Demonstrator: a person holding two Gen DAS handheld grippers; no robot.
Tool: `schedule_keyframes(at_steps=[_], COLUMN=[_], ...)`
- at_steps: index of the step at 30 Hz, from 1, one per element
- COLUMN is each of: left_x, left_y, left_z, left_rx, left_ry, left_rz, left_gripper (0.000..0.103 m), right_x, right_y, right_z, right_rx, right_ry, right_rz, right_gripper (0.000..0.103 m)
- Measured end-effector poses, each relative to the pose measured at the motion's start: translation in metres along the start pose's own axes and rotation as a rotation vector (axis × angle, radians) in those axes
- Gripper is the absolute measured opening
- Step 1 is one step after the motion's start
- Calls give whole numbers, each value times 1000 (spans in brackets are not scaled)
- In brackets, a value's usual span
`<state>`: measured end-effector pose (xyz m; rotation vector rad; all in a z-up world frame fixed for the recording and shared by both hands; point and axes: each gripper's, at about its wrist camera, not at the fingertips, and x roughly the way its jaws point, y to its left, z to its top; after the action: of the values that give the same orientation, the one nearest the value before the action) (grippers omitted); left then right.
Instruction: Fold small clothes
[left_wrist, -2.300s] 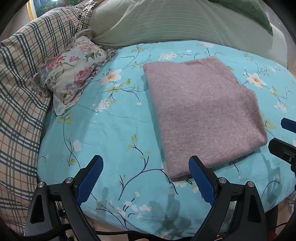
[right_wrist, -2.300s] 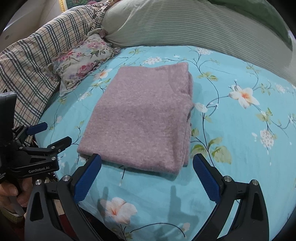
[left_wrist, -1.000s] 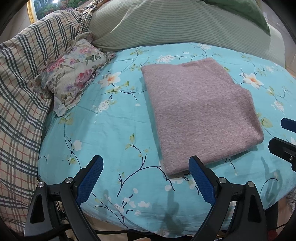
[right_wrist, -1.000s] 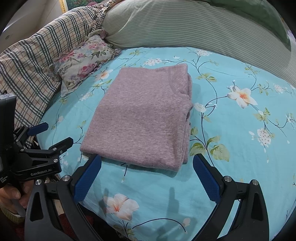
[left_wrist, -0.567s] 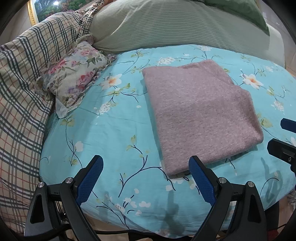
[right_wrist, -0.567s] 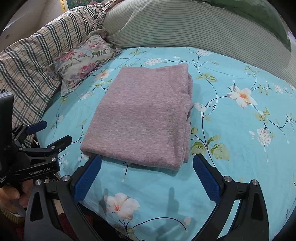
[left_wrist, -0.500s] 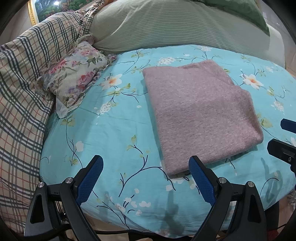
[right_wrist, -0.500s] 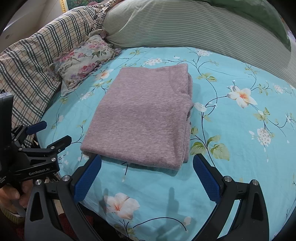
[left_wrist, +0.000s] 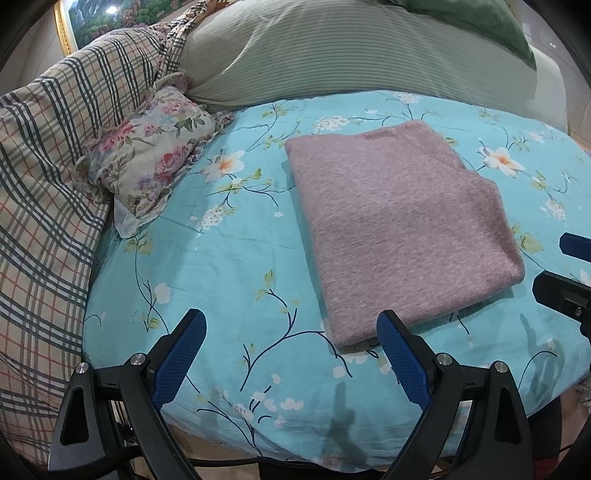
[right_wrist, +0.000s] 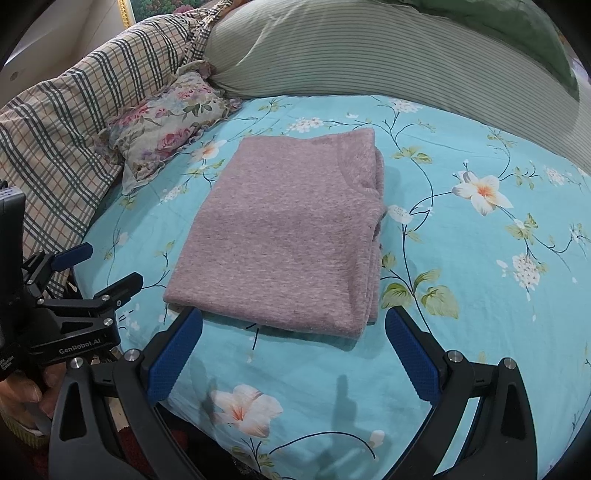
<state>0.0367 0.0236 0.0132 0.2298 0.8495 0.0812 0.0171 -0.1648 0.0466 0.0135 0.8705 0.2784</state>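
One bed (left_wrist: 229, 258), covered by a turquoise flowered sheet. One striped bolster (left_wrist: 332, 55) and one plaid pillow (left_wrist: 44, 166) along its far and left edges. One folded mauve sweater (left_wrist: 399, 225) lying mid-bed. One flowered cushion (left_wrist: 151, 155). Two tongs, left tongs (left_wrist: 291, 347) and right tongs (right_wrist: 295, 343), both spread wide, empty, at the near edge.
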Motion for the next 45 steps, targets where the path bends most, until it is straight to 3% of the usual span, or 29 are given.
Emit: schedule_keyframes(at_steps=[45], left_x=[9], left_y=[-3], left_z=[9], left_rx=[-2], left_ry=[4], left_rz=[-32], left_gripper=[94], right_x=[6], right_y=[-3], right_z=[8], right_rx=[-1], right_ry=[2], right_rz=[2], right_gripper=[99])
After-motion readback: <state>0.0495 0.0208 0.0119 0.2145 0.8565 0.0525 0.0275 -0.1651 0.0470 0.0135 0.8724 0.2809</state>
